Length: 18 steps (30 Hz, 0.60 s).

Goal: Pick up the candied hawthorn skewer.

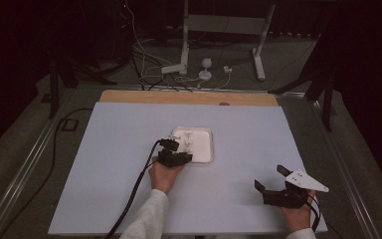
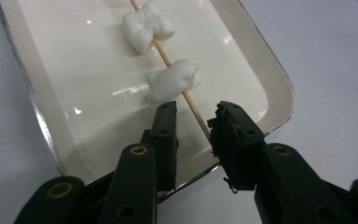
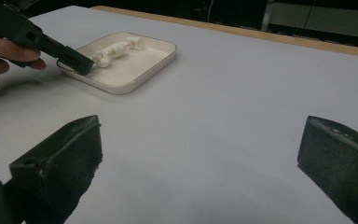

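A: Left gripper point(image 2: 193, 123)?
B: Jaws straddle the skewer point(image 2: 177, 70) near its bare end, not clamped yet. It lies in the white tray point(image 2: 37, 112) with two marshmallows point(image 2: 175, 79) on it. I'd close on wood only, then lift level.
A: Right gripper point(image 3: 200, 154)?
B: Wide open, holding nothing, over the worktop point(image 3: 242, 84).

White marshmallows point(image 2: 173, 80) on a tan skewer point(image 2: 193, 112), cream tray point(image 2: 42, 93), pale grey-blue table point(image 1: 248, 144).
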### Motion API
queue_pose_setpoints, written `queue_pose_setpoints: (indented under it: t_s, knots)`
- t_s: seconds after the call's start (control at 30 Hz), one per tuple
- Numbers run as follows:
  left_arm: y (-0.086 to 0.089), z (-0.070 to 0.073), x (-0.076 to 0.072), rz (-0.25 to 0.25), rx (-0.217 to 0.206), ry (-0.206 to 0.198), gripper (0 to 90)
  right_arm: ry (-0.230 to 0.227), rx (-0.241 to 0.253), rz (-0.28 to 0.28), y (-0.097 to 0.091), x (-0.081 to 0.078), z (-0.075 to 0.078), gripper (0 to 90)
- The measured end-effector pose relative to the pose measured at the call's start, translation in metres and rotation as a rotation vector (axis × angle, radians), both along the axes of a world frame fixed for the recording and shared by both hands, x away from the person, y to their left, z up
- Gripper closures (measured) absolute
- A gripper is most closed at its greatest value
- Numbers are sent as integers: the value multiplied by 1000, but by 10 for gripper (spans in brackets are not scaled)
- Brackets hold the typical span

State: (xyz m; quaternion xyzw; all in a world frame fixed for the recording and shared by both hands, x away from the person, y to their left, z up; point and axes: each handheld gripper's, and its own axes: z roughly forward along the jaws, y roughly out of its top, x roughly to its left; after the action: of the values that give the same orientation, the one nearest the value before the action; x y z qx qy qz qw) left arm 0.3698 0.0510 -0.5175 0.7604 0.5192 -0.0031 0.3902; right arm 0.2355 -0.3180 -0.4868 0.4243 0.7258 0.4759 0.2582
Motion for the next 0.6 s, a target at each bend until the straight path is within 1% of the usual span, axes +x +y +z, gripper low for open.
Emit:
queue_pose_setpoints:
  t_s: [0.17, 0.27, 0.33, 0.43, 0.53, 0.6]
  knots:
    - [-3, -2, 1, 4, -50, 34, 703, 1, 0, 2, 0, 0, 0, 0]
    - [-4, -2, 2, 8, -55, 49, 708, 2, -1, 2, 0, 0, 0, 0]
    - [-5, -2, 2, 11, -56, 60, 735, 4, -1, 2, 0, 0, -1, 0]
    - [-5, -3, 3, 19, -69, 78, 788, 7, -2, 3, 1, 0, -1, 0]
    - [-5, -4, 3, 24, -73, 91, 856, 6, -2, 4, 0, 0, -1, 0]
    - [-4, -3, 4, 29, -83, 93, 864, 6, -1, 3, 0, 0, -1, 0]
